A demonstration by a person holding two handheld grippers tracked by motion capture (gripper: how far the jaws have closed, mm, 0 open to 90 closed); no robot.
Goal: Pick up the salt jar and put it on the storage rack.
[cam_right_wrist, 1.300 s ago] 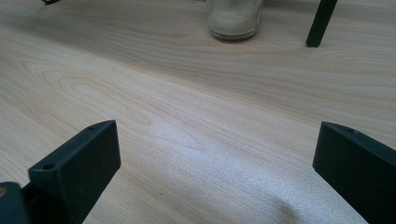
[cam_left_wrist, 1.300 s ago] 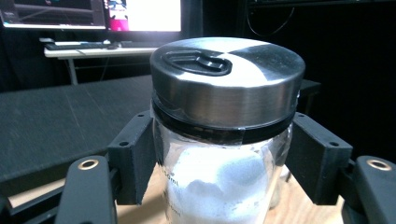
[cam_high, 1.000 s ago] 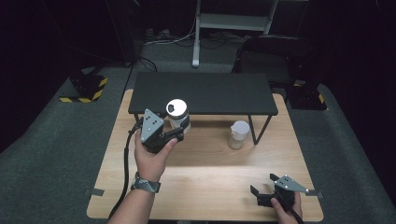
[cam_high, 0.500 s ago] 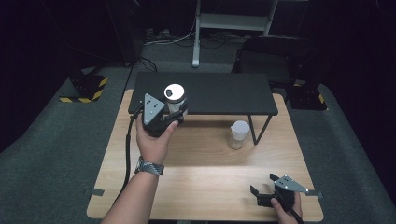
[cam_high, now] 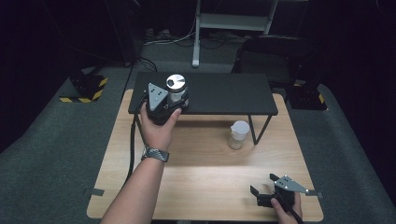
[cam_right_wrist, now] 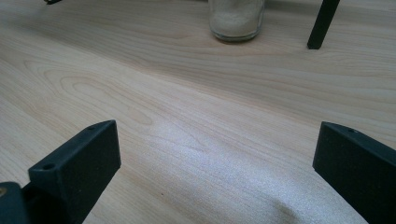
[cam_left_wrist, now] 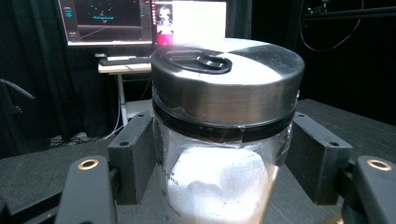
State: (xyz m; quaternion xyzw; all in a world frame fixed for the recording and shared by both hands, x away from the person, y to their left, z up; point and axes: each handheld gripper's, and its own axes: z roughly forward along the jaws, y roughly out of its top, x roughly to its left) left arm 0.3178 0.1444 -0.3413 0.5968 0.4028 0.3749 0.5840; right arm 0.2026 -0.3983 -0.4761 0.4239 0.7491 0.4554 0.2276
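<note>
- High view: the left gripper (cam_high: 172,103) is held up at the left end of a black shelf (cam_high: 224,95) that stands on thin legs at the back of the wooden surface (cam_high: 196,168). Its jaws are closed on a glass jar (cam_high: 176,89) with a round metal lid; the jar sits over the shelf's near left part, though whether its base touches the shelf cannot be told. The person's left hand (cam_high: 159,130) wraps the gripper from below, and a watch (cam_high: 155,154) sits on that wrist.
- High view: a second, smaller jar (cam_high: 238,134) with a pale top stands on the surface in front of the shelf, just beside the shelf's right front leg. The right gripper (cam_high: 265,193) rests low at the near right corner of the surface, well apart from both jars, jaws spread.
- Left gripper view: the glass jar (cam_left_wrist: 224,140) fills the space between the two black jaws, which press its sides just under the steel lid (cam_left_wrist: 227,79). White powder lies inside. The dark shelf (cam_left_wrist: 42,172) stretches beneath. Behind, lit monitors (cam_left_wrist: 144,21) stand on a desk.
- Right gripper view: the jaws stand wide apart with nothing between them, above bare wood (cam_right_wrist: 187,112). Farther off, the smaller jar's (cam_right_wrist: 236,21) base, holding pale powder, stands near a black shelf leg (cam_right_wrist: 322,23).
</note>
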